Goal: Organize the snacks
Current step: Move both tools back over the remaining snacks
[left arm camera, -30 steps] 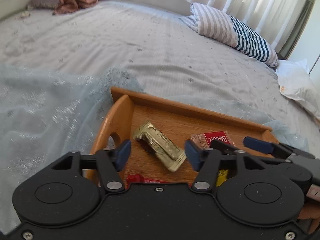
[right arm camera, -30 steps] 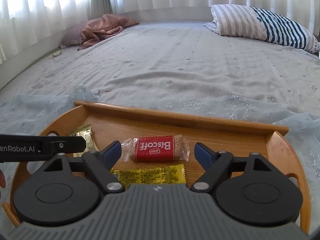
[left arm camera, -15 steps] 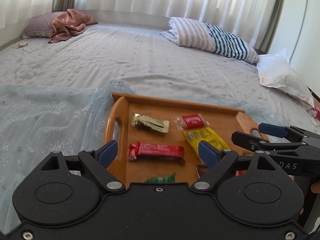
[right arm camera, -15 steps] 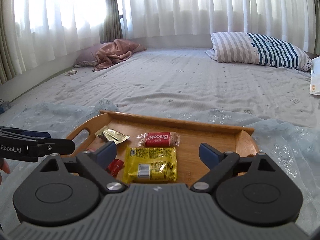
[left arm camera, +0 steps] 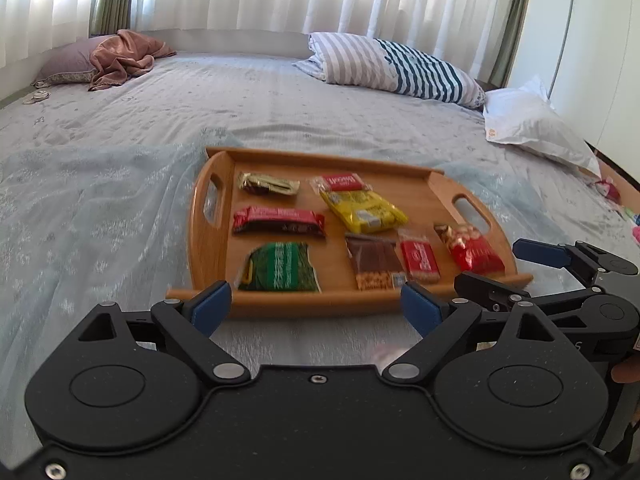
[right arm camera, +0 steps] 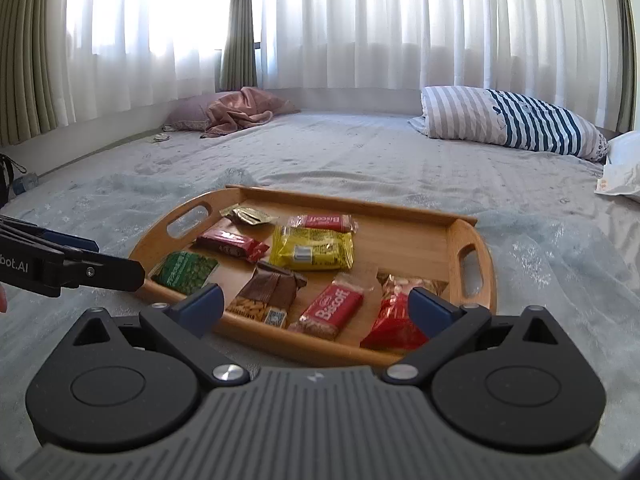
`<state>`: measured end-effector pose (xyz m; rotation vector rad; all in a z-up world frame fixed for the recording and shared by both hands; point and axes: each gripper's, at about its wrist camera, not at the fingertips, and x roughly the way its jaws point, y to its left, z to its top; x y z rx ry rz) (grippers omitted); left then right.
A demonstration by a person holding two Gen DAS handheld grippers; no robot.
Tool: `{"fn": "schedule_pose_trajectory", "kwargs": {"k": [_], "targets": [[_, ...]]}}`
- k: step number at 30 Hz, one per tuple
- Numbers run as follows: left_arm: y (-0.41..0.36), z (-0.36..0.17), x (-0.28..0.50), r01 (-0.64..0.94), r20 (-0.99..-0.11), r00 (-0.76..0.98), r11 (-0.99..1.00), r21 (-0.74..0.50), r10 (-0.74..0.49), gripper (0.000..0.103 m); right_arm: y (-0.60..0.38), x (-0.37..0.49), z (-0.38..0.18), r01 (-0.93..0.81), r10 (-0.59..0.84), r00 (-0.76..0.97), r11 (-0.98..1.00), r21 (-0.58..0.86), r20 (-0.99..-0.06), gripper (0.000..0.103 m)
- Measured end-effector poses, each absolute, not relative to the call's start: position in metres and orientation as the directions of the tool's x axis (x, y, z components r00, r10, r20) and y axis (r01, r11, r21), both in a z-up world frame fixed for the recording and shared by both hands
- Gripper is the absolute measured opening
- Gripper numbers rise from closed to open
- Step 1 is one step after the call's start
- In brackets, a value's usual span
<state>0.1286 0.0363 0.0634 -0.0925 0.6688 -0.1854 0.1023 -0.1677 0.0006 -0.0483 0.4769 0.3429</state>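
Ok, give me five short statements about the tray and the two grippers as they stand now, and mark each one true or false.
1. The wooden tray lies on the bed. True.
2. The yellow packet lies outside the tray. False: it lies inside, just in front of the far red Biscoff packet.
3. The left gripper holds the green packet. False: its jaws are apart and empty, and the green packet lies flat in the tray.
4. The right gripper is open and holds nothing. True.
5. There is only one Biscoff packet in the tray. False: a second, the near Biscoff packet, lies close to the front rim.
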Motion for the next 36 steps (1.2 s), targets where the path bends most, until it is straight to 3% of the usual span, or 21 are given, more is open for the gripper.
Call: {"fn": "schedule_pose_trajectory", "kwargs": {"k": [5, 18, 23, 24, 36], "targets": [[0.025, 0.059, 0.106, 0.152, -0.597, 0.788, 0.987, -0.042, -0.147, 0.092, -0.172, 0.08, -0.016, -0.357, 0.345, 0.807, 0.932, 0.069, -0.48, 0.103], [0.021, 0.066, 0.075, 0.162, -0.64, 0.749, 0.984, -0.078, -0.174, 0.091, -0.172, 0.034, -0.029, -0.424, 0.403, 0.796, 0.904, 0.058, -0.451, 0.103], [0.019, 0.057, 0.066, 0.185, -0.684, 0.688, 0.97, -0.156, -0.242, 0.054, -0.164, 0.022, -0.036, -0.467, 0.426, 0.792, 0.884, 0.015, -0.436, 0.103], [0.018, 0.054, 0.066, 0.186, -0.69, 0.679, 0.967, -0.172, -0.253, 0.052, -0.162, 0.02, -0.037, -0.474, 0.43, 0.791, 0.88, 0.008, -0.436, 0.103], [-0.002, 0.032, 0.078, 0.134, -0.706, 0.67, 0.972, -0.191, -0.231, 0.046, -0.152, 0.014, -0.048, -0.53, 0.463, 0.773, 0.847, -0.041, -0.434, 0.103]]}}
